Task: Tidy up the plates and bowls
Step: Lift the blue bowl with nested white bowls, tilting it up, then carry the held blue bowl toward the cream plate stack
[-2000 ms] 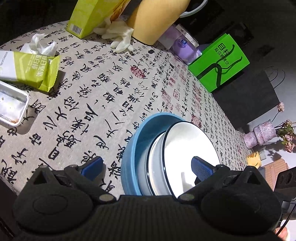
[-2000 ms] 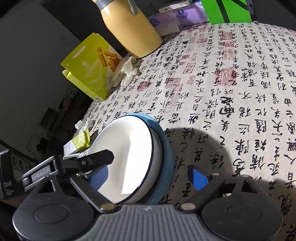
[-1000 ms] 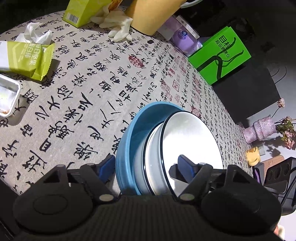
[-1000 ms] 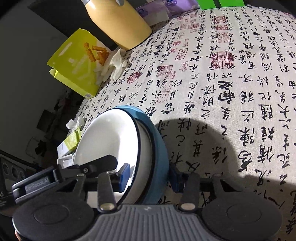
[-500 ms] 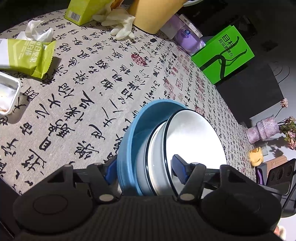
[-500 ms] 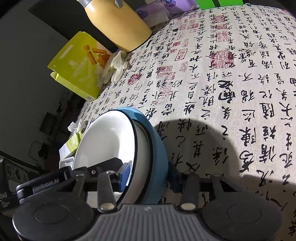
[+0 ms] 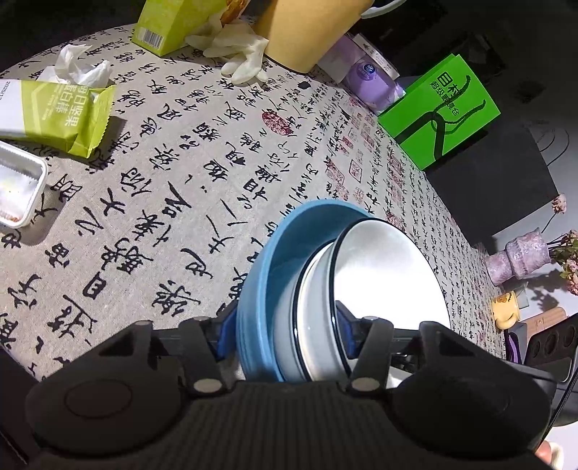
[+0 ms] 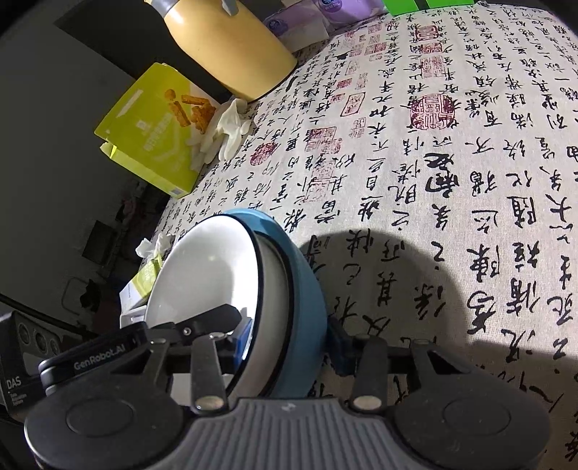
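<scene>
A blue bowl (image 7: 260, 274) with a white, dark-rimmed bowl (image 7: 383, 274) nested in it stands tilted on edge above the calligraphy tablecloth (image 7: 151, 217). My left gripper (image 7: 285, 334) straddles the stack's near rim. Its jaws are closing, one pad on the blue outer wall and the other on the white inside. On the opposite side, my right gripper (image 8: 289, 340) is shut on the same stack, gripping the blue bowl (image 8: 303, 289) and the white bowl (image 8: 206, 267). The left gripper's black finger (image 8: 202, 325) shows inside the white bowl there.
Along the far edge are a yellow jug (image 7: 307, 29), a green snack box (image 7: 169, 21), a white glove (image 7: 238, 54), purple tissue packs (image 7: 365, 72) and a green paper bag (image 7: 440, 108). A green wrapper (image 7: 61, 112) and a foil tray (image 7: 18, 184) lie left.
The left jaws have drawn in from wide apart until the pads meet the stack's rim. The right jaws closed on the stack two seconds ago and have held since.
</scene>
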A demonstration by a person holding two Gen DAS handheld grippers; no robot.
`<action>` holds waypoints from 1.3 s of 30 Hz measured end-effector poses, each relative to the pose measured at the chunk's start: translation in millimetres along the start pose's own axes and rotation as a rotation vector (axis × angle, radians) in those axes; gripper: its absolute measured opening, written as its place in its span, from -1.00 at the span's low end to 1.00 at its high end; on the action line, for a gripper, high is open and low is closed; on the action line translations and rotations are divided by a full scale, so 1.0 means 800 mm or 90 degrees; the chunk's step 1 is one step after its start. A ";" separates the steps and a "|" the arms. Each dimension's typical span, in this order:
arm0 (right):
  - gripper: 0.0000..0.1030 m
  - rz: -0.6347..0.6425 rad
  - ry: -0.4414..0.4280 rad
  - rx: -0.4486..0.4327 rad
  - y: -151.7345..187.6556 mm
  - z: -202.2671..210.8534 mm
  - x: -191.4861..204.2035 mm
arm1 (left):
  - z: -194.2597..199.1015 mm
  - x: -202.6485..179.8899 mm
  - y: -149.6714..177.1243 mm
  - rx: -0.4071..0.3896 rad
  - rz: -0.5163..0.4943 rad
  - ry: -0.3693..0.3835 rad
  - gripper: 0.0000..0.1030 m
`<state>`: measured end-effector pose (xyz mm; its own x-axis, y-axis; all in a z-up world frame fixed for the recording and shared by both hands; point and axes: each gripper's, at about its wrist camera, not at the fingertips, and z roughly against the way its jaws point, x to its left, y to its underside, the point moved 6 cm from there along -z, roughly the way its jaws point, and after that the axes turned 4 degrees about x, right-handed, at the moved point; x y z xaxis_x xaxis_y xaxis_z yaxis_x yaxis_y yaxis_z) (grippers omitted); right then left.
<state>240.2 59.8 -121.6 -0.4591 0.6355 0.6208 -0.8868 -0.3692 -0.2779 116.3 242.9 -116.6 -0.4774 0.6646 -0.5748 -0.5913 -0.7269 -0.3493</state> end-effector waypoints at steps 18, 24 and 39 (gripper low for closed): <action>-0.19 -0.002 0.004 -0.015 0.000 -0.002 0.004 | 0.005 -0.002 0.005 -0.020 0.001 -0.009 0.00; -0.21 -0.009 0.002 -0.015 0.001 -0.001 0.003 | 0.005 -0.002 0.005 -0.022 0.006 -0.011 0.00; -0.22 -0.027 -0.001 -0.015 0.004 0.003 -0.001 | 0.005 -0.005 0.005 -0.020 0.009 -0.018 0.00</action>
<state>237.9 56.6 -121.1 -0.4209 0.6491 0.6337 -0.9065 -0.3258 -0.2684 112.8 238.2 -112.7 -0.5032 0.6590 -0.5591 -0.5638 -0.7406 -0.3655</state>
